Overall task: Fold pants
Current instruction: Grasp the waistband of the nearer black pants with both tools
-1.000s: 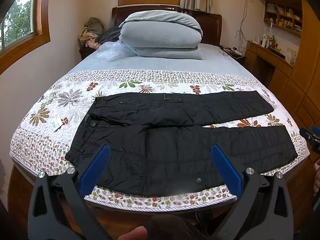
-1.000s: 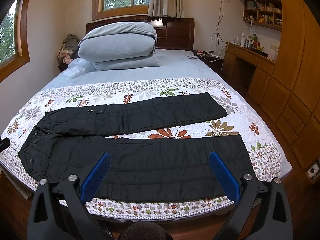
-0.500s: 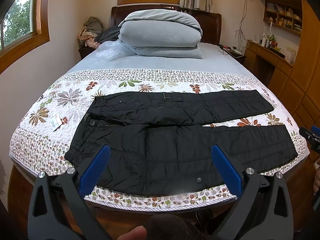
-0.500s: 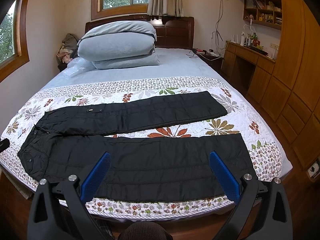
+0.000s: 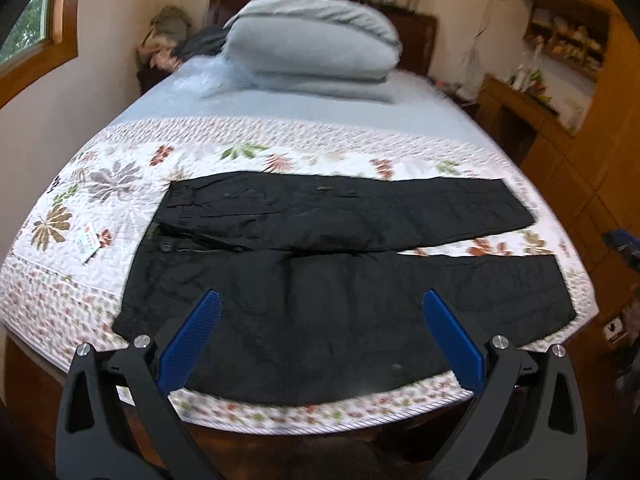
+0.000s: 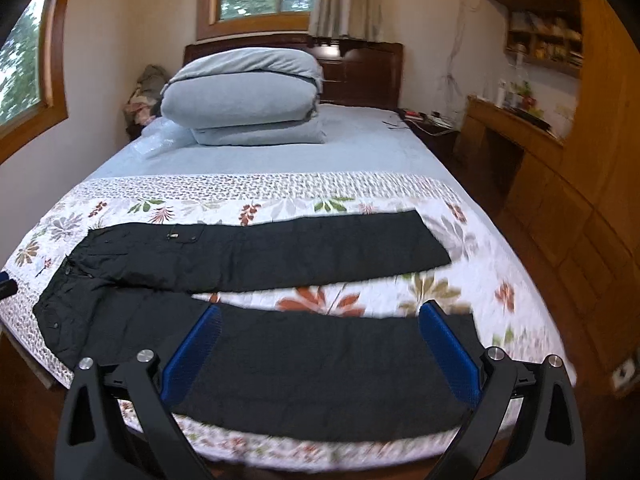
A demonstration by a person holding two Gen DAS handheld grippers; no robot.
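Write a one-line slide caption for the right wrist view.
Open right gripper poised over black pants spread flat, legs apart, on a floral quilt; folding not yet started.

Home bedrm: bed [image 6: 360, 160] w/ pillows [image 6: 240, 96], wood cabinets [image 6: 580, 220].

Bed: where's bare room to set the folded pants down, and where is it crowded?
Free: the plain blue sheet between the stacked pillows and the floral quilt, and the quilt strip beyond the pants. Crowded: the near quilt, filled by the spread pants; a small tag lies by the waistband.
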